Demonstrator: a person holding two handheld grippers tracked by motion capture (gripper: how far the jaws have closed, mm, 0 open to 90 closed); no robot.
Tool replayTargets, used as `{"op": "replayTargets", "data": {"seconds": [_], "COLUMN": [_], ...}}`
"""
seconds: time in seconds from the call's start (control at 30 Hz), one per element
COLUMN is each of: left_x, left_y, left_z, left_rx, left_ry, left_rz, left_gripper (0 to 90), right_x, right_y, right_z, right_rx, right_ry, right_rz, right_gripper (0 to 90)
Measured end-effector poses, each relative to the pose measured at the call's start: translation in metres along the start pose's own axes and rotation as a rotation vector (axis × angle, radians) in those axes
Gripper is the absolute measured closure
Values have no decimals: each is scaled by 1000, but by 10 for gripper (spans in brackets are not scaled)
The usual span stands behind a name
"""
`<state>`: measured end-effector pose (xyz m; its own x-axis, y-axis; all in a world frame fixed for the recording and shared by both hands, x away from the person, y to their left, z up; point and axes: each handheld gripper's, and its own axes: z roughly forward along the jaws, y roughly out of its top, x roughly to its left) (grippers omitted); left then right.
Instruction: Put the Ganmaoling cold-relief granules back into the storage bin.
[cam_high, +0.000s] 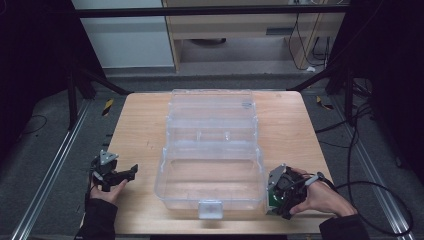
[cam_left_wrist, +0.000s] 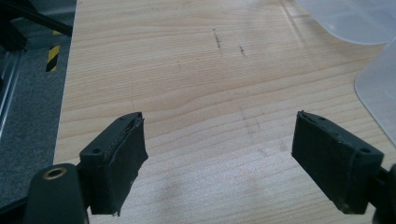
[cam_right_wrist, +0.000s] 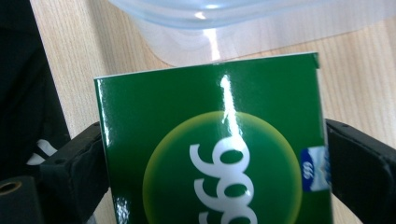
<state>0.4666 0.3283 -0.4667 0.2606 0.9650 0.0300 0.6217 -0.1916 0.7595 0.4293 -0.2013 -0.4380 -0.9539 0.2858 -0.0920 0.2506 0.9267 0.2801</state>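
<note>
A clear plastic box (cam_high: 210, 175) stands open in the middle of the wooden table (cam_high: 145, 125), its lid (cam_high: 211, 107) laid back behind it. My right gripper (cam_high: 278, 197) rests at the box's front right corner, shut on a glossy green carton (cam_right_wrist: 212, 144) with white "999" lettering; the carton (cam_high: 273, 202) peeks out green beneath the hand. The box's rounded corner (cam_right_wrist: 210, 28) sits just beyond the carton. My left gripper (cam_high: 131, 171) lies at the table's left edge, pointing toward the box. It (cam_left_wrist: 219, 158) is open, with bare wood between its jaws.
A white latch (cam_high: 210, 208) juts from the box's front wall near the table's front edge. Part of the box (cam_left_wrist: 378, 88) shows at the right of the left gripper view. Cables (cam_high: 360, 130) trail over the floor at the right. Metal rails (cam_high: 55, 155) run alongside the table.
</note>
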Motion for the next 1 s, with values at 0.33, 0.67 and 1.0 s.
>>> {"op": "replayTargets", "data": {"seconds": [0.33, 0.67, 1.0], "left_x": [0, 0, 0], "left_y": [0, 0, 0], "left_z": [0, 0, 0], "left_rx": [0, -1, 0], "left_ry": [1, 1, 0], "left_rz": [1, 1, 1], "left_gripper": [169, 169, 169], "right_x": [-1, -3, 0], "right_y": [2, -2, -9], "right_z": [3, -1, -16], "right_rx": [17, 0, -23], "right_ry": [31, 41, 33], "right_rz": [-22, -6, 15], "right_gripper": [101, 156, 162]}}
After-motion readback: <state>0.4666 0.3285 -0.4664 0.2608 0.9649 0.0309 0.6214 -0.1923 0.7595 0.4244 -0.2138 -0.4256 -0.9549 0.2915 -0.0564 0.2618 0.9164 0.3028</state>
